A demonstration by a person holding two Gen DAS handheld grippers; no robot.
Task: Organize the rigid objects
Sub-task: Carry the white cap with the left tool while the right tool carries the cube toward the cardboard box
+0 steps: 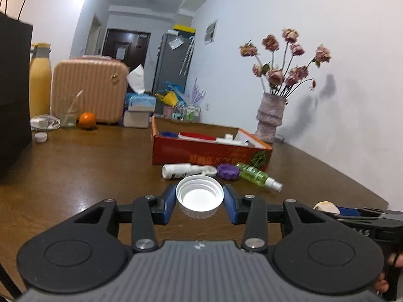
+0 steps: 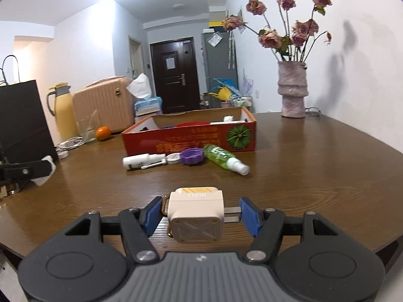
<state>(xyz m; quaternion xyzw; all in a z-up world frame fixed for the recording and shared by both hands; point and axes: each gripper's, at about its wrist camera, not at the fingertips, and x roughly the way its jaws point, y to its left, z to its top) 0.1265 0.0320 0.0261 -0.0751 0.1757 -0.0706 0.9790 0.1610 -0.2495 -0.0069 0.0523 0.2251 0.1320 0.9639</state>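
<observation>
Both hands were mid-carry, each with one item bound for the box. The left claw [image 1: 199,202] gripped a white ribbed plastic screw cap [image 1: 199,197], open side up, its blue pads [image 1: 169,202] pressed against the cap's rim from either side. The right claw [image 2: 200,214] was clamped on a cream-coloured square plug adapter with an orange-striped top [image 2: 196,216]; one pad met the brass loop on its side and the other bore on its two flat metal prongs.

From both wrist views the red open-topped cardboard box printed with a green pumpkin [image 2: 189,142] stood at twelve o'clock on the brown wooden desk [image 2: 314,176], already holding several items, among them a red one. Just in front of it lay a white spray bottle [image 2: 141,162], a purple ribbed lid [image 2: 192,156] and a green clear spray bottle [image 2: 223,159], not yet sorted.

The step in hand appeared to be the transport of the cap and the adapter to the box. The next move probably called for carrying each claw forward over the loose row without knocking it, clearing the box's near wall, and releasing only once above the opening. The adapter's hold on thin prongs looked the less secure, so tilting it seemed risky.
</observation>
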